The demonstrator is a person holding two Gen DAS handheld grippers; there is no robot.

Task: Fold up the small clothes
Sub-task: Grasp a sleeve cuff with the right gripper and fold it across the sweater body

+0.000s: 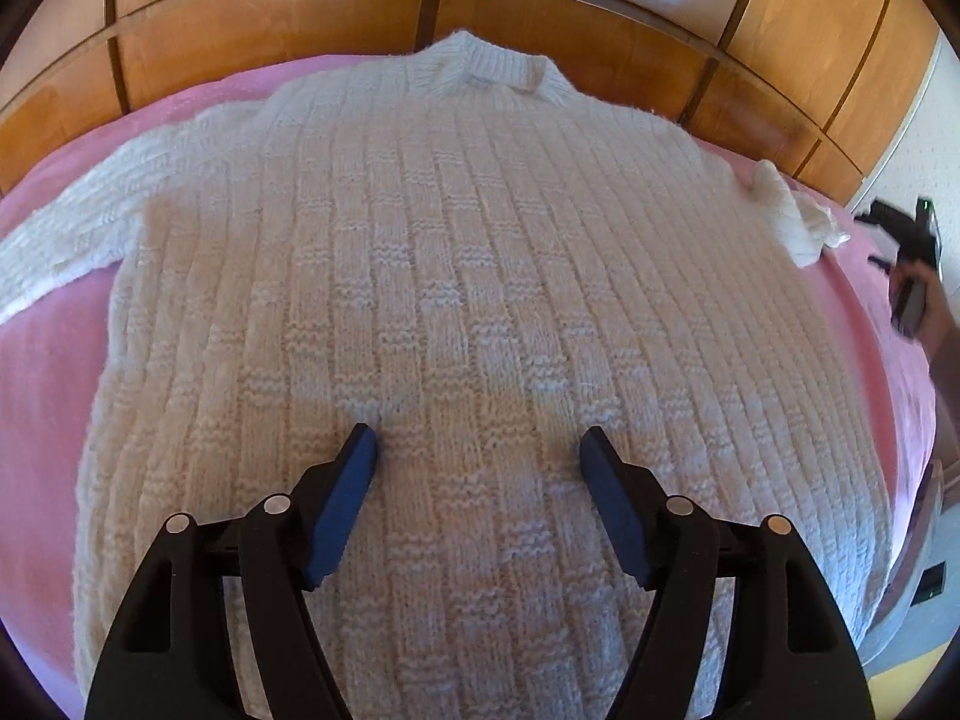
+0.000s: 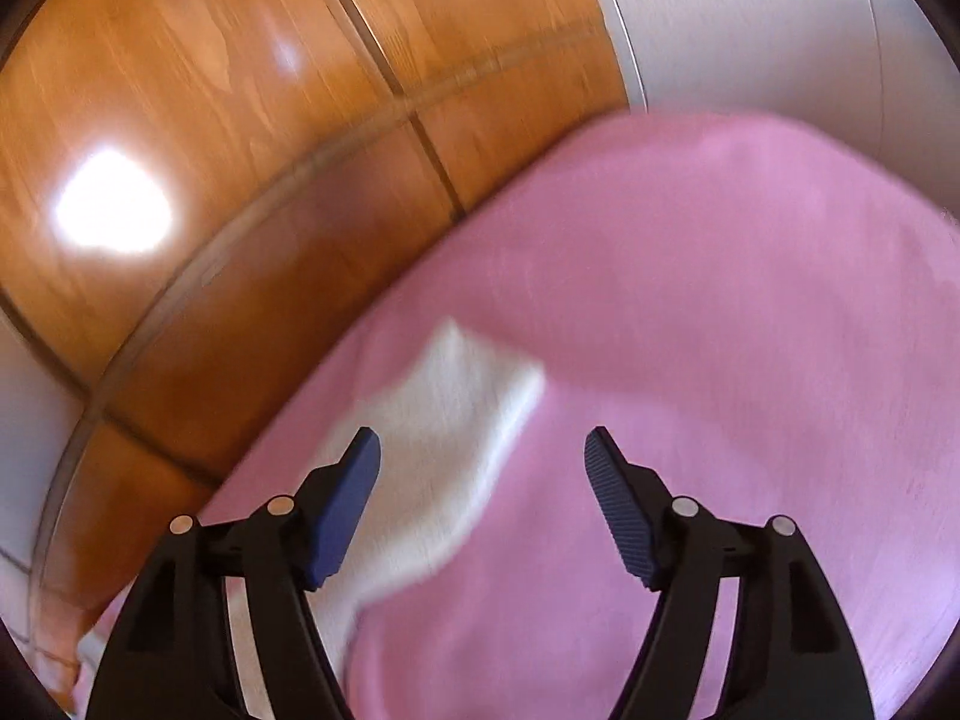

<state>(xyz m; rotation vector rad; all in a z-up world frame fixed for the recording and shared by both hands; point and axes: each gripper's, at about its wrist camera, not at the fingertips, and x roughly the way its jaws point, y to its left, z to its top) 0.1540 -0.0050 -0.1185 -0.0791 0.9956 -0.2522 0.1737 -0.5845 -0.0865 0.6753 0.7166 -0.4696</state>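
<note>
Lying flat and face up on the pink bedcover (image 1: 54, 396), the white knitted sweater (image 1: 456, 276) has its collar (image 1: 489, 69) toward the wooden headboard (image 1: 270, 12). One sleeve (image 1: 66, 228) stretches out to the left of the body, and the other sleeve (image 1: 792, 222) is bunched at the body's right edge. The left gripper (image 1: 478, 441) hovers over the lower middle of the sweater, jaws apart with nothing between them. The right gripper (image 2: 483, 441) is off to the right of the sweater, above the bunched sleeve's cuff (image 2: 456, 414), jaws also apart and empty; that view is blurred. The chunky ribbed knit looks soft, limp and fairly thick, so it should drape and stretch rather than hold a crease, and it is not slippery. Good places to pinch are probably the cuffs, the shoulder seams beside the collar, or the hem, taking both layers.
</note>
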